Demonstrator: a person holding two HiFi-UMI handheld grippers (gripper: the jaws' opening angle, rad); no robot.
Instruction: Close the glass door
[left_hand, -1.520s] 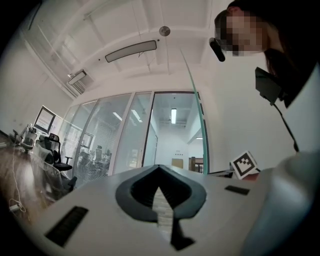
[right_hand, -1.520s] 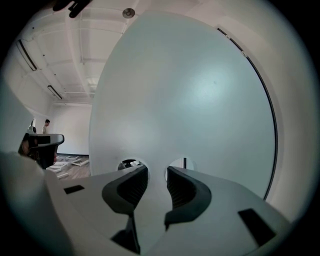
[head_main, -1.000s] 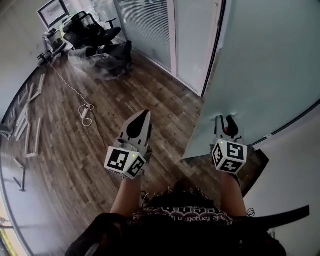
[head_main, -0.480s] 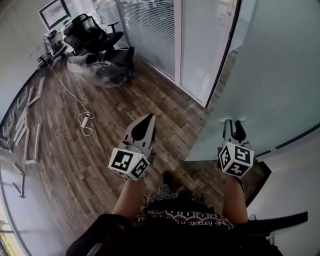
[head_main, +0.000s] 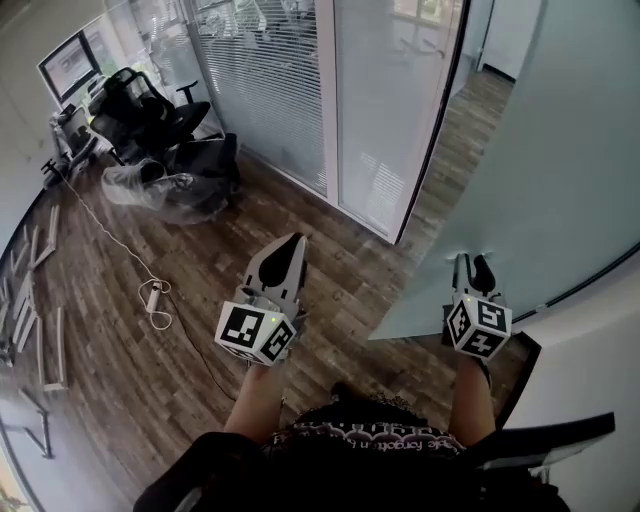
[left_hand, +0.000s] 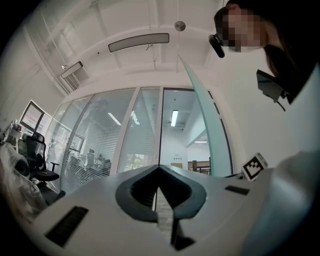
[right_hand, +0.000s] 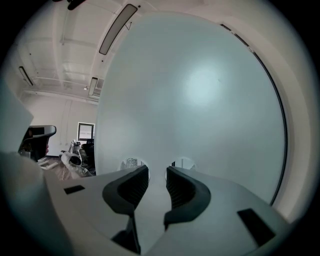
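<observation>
Wood floor (head_main: 200, 260), frosted glass door (head_main: 560, 170) (standing ajar), left gripper (head_main: 292, 240) closed, right gripper (head_main: 470, 262) slightly open near it

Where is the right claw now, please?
In the head view, the right claw is at lower right, tips slightly apart, pointed at the frosted glass door near its bottom edge.

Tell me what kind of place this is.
Most likely an office: glass partition walls hung with slatted blinds, a black office chair beside a monitor, and a tall frosted glass door standing open.
</observation>
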